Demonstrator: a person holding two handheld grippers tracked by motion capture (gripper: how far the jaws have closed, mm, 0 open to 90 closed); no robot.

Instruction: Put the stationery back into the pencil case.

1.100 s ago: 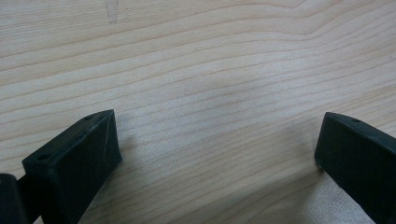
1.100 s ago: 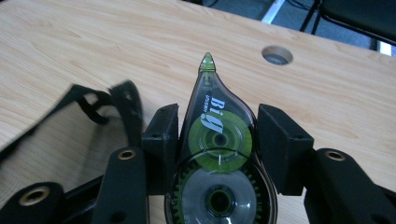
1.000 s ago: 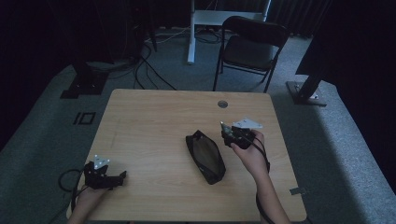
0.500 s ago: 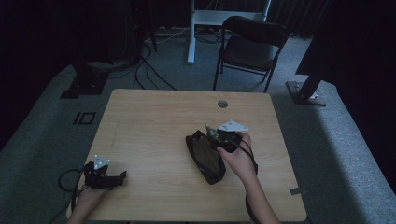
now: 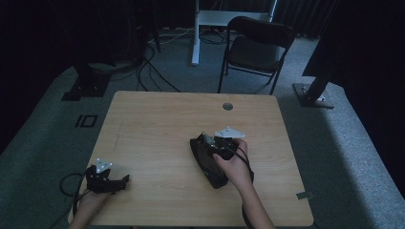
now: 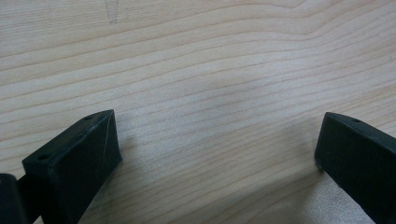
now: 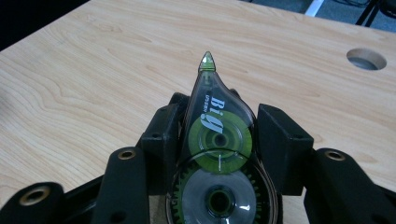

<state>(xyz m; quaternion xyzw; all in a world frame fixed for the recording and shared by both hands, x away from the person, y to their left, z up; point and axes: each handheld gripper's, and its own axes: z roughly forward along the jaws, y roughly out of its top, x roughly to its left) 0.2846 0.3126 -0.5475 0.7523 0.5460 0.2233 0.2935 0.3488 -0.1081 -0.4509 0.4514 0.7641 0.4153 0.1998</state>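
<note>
Dim and murky from above, with the tabletop [image 5: 157,129] the one lit patch amid near-black surroundings, soft grainy detail throughout; brighter and evenly lit up close, wood grain crisp, faint soft shadows beneath the left claw [image 6: 217,154], nearest black parts slightly blurred, no glare

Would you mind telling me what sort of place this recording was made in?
Probably a dim lab or studio set up for recording: a bare wooden table on grey carpet, cables trailing across the floor, stand bases and a folding chair behind it.
</note>
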